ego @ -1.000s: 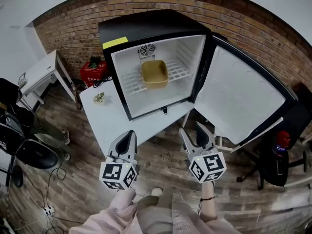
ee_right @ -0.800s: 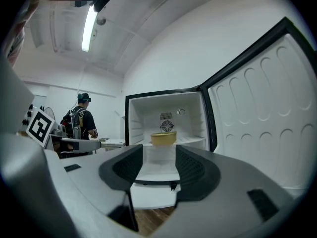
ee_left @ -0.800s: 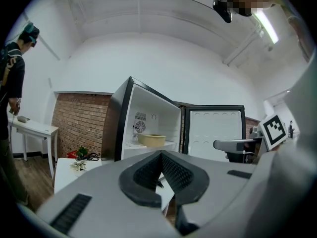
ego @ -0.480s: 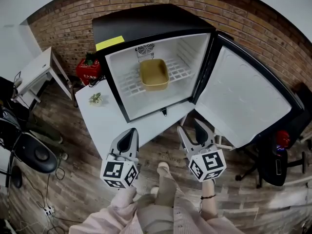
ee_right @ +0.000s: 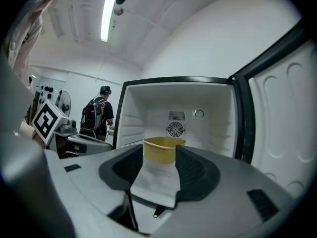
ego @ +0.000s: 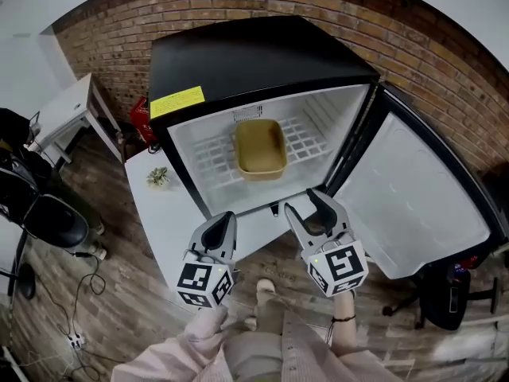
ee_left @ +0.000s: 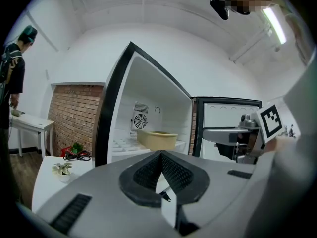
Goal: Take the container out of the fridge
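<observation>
Right gripper (ego: 308, 208) that I hold: jaws spread apart, nothing between them, hovers before open fridge (ego: 262, 54). My left gripper (ego: 223, 220) at its 9 o'clock, jaws pressed together, empty. Tan container (ego: 259, 148) sits upright on white wire shelf (ego: 312, 136) inside fridge, at 12 o'clock from both grippers, apart from them. Fridge door (ego: 413, 201) swung wide toward 3 o'clock. Fridge stands on white table (ego: 171, 213). Small potted plant (ego: 158, 177) on table at fridge's 9 o'clock.
</observation>
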The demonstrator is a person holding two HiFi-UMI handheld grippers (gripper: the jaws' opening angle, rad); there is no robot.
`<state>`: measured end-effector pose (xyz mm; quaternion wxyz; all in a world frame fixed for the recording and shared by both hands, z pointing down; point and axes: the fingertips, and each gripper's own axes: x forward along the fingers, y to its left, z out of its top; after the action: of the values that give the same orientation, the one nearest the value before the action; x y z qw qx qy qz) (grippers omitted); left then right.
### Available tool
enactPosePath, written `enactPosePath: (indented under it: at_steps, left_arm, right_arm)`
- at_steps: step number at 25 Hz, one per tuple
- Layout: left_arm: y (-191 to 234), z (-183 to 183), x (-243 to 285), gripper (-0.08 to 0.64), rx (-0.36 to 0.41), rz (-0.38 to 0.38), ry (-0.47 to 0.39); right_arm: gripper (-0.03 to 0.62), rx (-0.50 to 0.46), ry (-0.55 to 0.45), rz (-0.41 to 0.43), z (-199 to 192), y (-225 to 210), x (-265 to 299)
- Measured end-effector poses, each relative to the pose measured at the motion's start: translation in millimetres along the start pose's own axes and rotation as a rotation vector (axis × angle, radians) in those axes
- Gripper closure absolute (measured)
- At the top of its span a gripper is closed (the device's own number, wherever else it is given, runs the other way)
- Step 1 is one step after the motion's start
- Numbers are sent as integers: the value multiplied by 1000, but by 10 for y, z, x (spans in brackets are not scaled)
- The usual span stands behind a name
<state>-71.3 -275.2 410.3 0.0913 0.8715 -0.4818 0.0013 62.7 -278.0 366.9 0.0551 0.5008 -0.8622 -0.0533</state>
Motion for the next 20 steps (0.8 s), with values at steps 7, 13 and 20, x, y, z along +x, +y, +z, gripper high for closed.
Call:
enactPosePath:
  at_steps: [7,13,20]
  left_arm:
    - [98,-66,243,568,-30,29,30]
    - [176,-84,416,568,-37,44,44]
    - [184,-177,576,568,-50,39,85]
  right_arm:
    - [399,-173,88,184,102,0,446]
    - [399,-299,127,320,112,3,690]
    - [400,-425,225,497,68,99,843]
